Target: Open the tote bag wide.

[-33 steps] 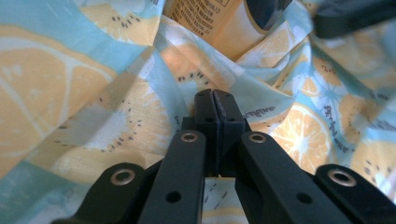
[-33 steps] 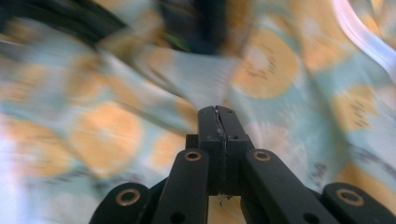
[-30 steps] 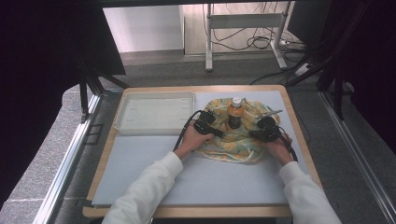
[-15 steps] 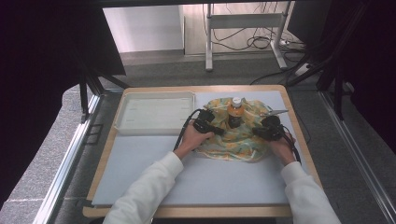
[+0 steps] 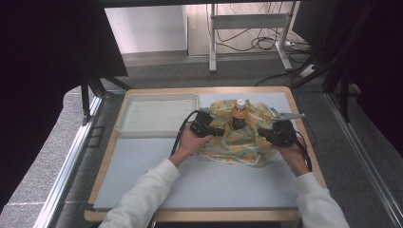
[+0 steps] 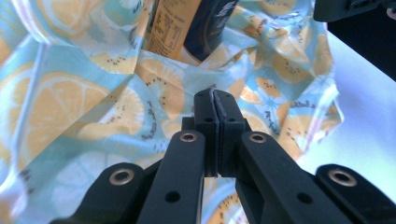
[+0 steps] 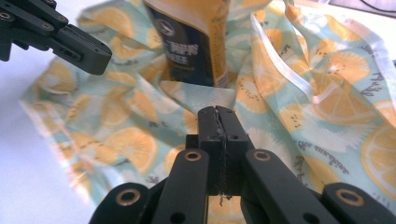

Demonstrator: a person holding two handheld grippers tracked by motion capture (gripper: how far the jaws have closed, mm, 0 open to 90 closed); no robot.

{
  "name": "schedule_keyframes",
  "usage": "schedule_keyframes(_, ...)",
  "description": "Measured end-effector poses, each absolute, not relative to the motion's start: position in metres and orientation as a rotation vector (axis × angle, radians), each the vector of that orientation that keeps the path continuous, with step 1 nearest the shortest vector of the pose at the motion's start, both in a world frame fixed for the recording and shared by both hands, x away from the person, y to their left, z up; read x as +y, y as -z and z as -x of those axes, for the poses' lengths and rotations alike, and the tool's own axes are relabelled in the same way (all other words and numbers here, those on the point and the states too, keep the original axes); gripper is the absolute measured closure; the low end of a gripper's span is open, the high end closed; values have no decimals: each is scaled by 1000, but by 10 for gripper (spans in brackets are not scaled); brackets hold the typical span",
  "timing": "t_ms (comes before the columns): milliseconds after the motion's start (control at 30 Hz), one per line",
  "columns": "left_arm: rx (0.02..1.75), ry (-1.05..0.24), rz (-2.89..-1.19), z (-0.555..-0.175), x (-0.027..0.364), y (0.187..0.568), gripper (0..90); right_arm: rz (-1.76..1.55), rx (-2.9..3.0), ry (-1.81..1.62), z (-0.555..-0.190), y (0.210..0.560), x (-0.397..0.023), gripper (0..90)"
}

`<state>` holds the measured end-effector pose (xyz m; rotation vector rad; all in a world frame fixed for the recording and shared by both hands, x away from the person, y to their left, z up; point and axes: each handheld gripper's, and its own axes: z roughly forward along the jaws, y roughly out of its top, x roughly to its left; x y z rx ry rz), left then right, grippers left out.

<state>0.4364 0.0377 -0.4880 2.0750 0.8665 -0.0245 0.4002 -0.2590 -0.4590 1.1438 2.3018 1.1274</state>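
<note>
1. Work in hand: wrapping the bottle [image 5: 240, 115] in the cloth [image 5: 237, 140]. Bottle stands upright mid-cloth at the far right part of the table [image 5: 142, 175], cap up, long axis vertical.
2. Left gripper [image 5: 219, 131]: fingers [image 6: 205, 122] fully closed, pads together. The left gripper view shows a thin line of fabric at the tip seam, so I read it as pinching a cloth fold, though I can't see the pinch cleanly.
3. Right gripper [image 5: 262, 135]: fingers [image 7: 231, 125] also fully closed. A seam of cloth seems to be caught at the tips; same caveat.
4. Key relation: bottle sits between the two grippers, ahead of both sets of fingers. From the left gripper it lies forward and slightly left in that view; from the right gripper, forward and slightly left as well. Both tips point inward toward the bottle base.
5. Distance: both near, neither touching the bottle. Left tip looks a shade closer in the high view.
6. My judgement: next move is lifting the pinched edges up and over toward the bottle neck. Risk: cloth drag tips the bottle, since it stands on the same cloth.
7. Tray [image 5: 157, 114] sits left of the cloth, clear of the work.
</note>
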Motion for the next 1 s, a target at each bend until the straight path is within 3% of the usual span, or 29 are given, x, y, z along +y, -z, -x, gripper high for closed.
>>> schedule_keyframes(333, 833, -20, -2039, -407, 59, 478, 871, -1109, 2300, -1169, -380, 451, -264, 893)
schedule_keyframes(533, 838, -46, -2007, -389, 77, 475, 794, -1088, 2311, -1171, -374, 453, -266, 858)
schedule_keyframes(900, 874, -172, -2026, -357, 100, 474, 415, -1064, 2332, -1164, -362, 451, -264, 550)
schedule_keyframes(1000, 880, -212, -2033, -350, 108, 474, 355, -1060, 2321, -1168, -359, 449, -263, 478)
